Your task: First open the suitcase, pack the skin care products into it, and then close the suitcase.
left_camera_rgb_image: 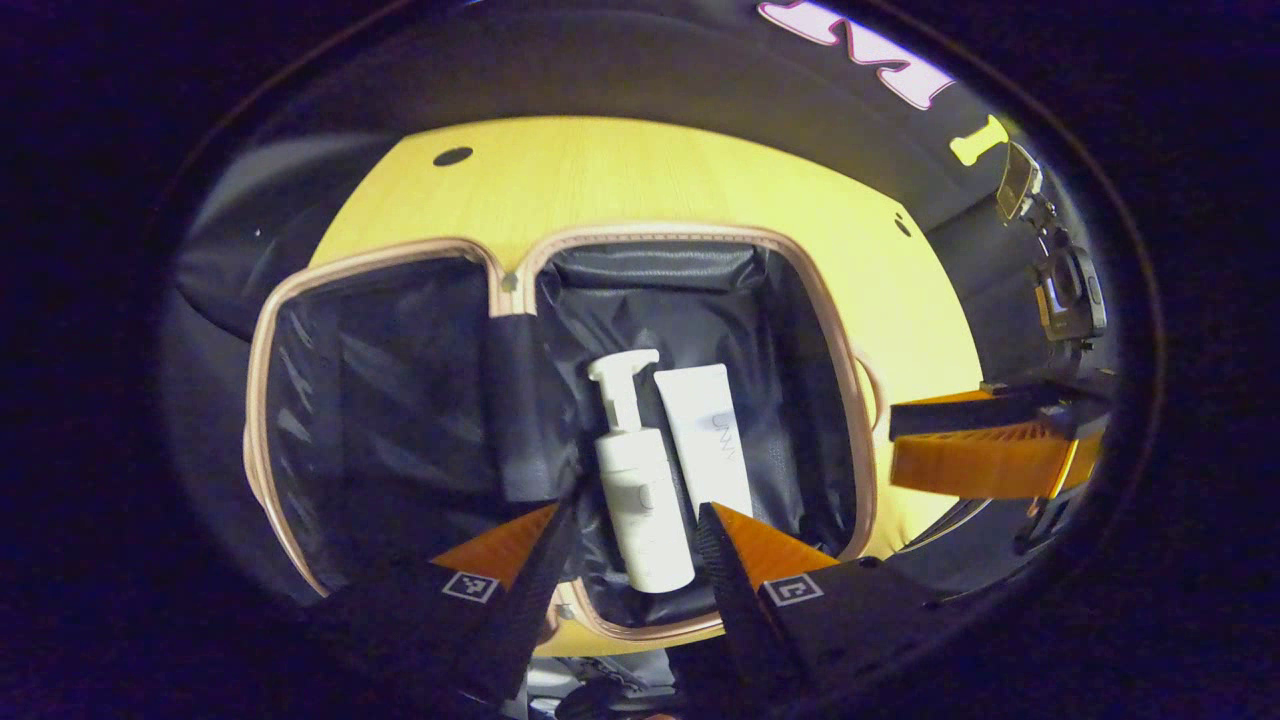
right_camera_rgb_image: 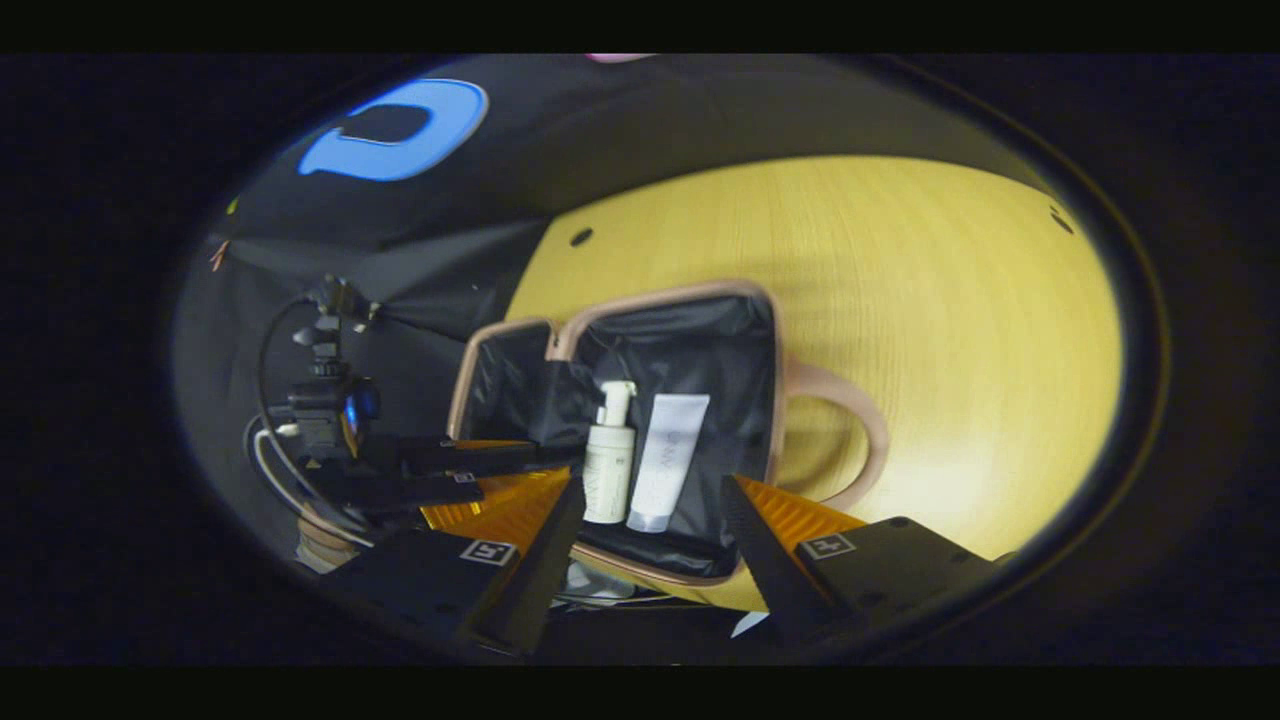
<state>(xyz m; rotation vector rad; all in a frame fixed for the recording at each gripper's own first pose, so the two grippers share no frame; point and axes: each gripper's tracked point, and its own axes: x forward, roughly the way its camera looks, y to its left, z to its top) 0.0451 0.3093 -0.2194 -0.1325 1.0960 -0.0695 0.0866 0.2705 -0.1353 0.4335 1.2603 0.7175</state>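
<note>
Both the left gripper (left_camera_rgb_image: 635, 520) and right gripper (right_camera_rgb_image: 650, 500) hang spread wide, empty; pump bottle (left_camera_rgb_image: 640, 490) and tube (left_camera_rgb_image: 710, 440) lie parallel, lengthwise in the open suitcase (left_camera_rgb_image: 300, 420), pump pointing away

pump bottle (left_camera_rgb_image: 640, 490) beside tube (left_camera_rgb_image: 710, 440) in suitcase (left_camera_rgb_image: 300, 290).

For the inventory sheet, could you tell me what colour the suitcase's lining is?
Black lining, with pale pink trim; clearest in the left gripper view.
</note>
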